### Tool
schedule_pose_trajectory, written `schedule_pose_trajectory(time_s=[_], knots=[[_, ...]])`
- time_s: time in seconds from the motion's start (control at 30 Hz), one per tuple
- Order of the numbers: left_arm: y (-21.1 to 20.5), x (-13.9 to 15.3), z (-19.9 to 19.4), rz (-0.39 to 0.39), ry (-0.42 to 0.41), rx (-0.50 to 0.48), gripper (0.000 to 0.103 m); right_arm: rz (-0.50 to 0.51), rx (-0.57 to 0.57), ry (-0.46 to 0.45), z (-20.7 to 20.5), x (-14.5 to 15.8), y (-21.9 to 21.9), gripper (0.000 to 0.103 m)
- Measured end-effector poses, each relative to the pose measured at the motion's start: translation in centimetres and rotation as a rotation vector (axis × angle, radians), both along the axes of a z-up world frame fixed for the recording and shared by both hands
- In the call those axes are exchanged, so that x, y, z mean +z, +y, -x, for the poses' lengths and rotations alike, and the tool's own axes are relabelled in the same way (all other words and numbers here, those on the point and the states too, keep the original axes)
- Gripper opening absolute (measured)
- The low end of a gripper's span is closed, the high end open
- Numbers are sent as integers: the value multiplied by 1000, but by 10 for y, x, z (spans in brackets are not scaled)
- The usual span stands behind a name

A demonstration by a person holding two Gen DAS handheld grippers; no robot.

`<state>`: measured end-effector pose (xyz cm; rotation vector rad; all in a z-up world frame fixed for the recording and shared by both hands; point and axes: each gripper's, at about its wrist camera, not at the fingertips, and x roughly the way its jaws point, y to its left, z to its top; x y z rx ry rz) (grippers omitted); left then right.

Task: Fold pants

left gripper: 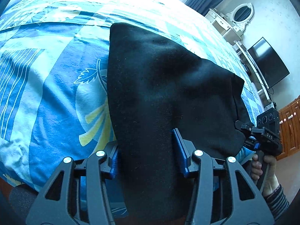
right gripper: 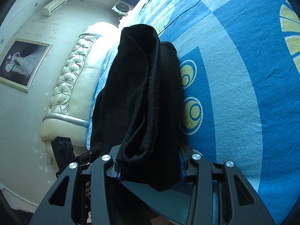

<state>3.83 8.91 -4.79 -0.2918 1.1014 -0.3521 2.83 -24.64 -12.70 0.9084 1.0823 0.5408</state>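
Observation:
The black pants [left gripper: 159,86] lie partly on the blue patterned bed, with their near end lifted. My left gripper [left gripper: 148,157] is shut on a thick fold of the black cloth between its blue pads. My right gripper [right gripper: 148,166] is shut on another bunched edge of the pants [right gripper: 142,93], which run away from it in a long doubled roll. The right gripper [left gripper: 262,133] and the hand holding it show at the right of the left wrist view, at the pants' corner. The left gripper's body [right gripper: 63,150] shows at the lower left of the right wrist view.
The bed sheet [left gripper: 56,93] spreads to the left of the pants; it also fills the right of the right wrist view [right gripper: 243,75]. A padded cream headboard [right gripper: 75,78] stands beyond the bed. A dressing table [left gripper: 225,22], a television [left gripper: 268,63] and wooden cabinets [left gripper: 290,127] line the wall.

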Motion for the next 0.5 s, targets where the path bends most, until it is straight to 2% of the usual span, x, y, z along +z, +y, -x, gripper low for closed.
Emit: schedule_pose_trajectory(time_s=[0.27,0.33,0.37,0.47,0.5], knots=[[4,-3,-1,-5,-14,-6,51,5,-23,-5,7,4,-2,42],[5,-4,0,-2,-19,-11,53,0,-28,-9,7,4,-3,42],[6,-4,0,2,-24,-18,57,1,-29,-9,6,4,-2,42],[15,0,4,44,-36,-33,62,1,-38,0,7,10,-11,54],[21,3,5,60,-41,-27,69,18,-47,-9,8,15,-15,61]])
